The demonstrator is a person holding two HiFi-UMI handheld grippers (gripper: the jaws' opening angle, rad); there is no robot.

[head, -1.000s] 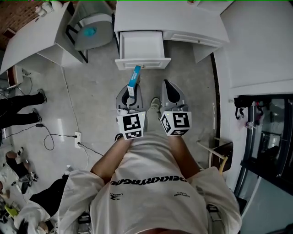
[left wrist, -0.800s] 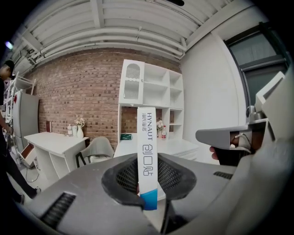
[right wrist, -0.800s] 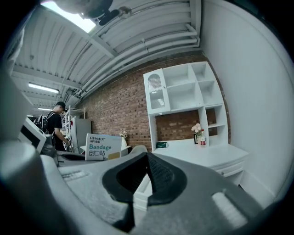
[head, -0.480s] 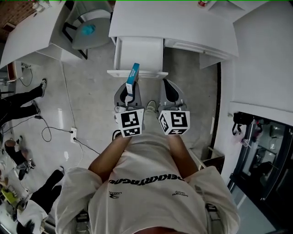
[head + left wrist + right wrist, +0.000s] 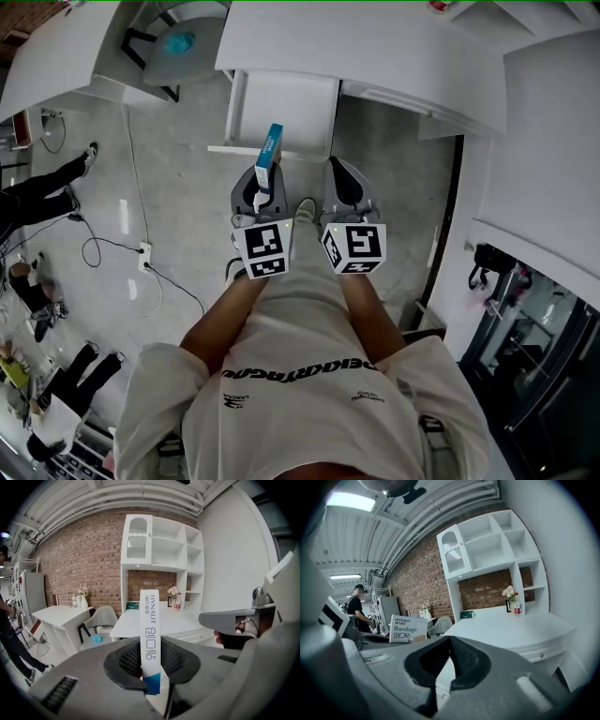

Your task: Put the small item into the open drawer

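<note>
Head view: I see the left hand-held gripper (image 5: 261, 187) clamped on the bandage box (image 5: 270, 150). The box stands upright at the front edge of the open drawer (image 5: 291, 103), not inside it. The right hand-held gripper (image 5: 343, 178) is just short of the drawer front, jaws together, holding nothing.

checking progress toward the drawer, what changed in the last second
The person moved forward with both grippers toward the open drawer. The top of the bandage box, which was level with the drawer's front, now shows past it in the head view. Nothing was taken or let go. The left gripper stays shut on the upright box, and the right gripper stays shut and empty beside it.
</note>
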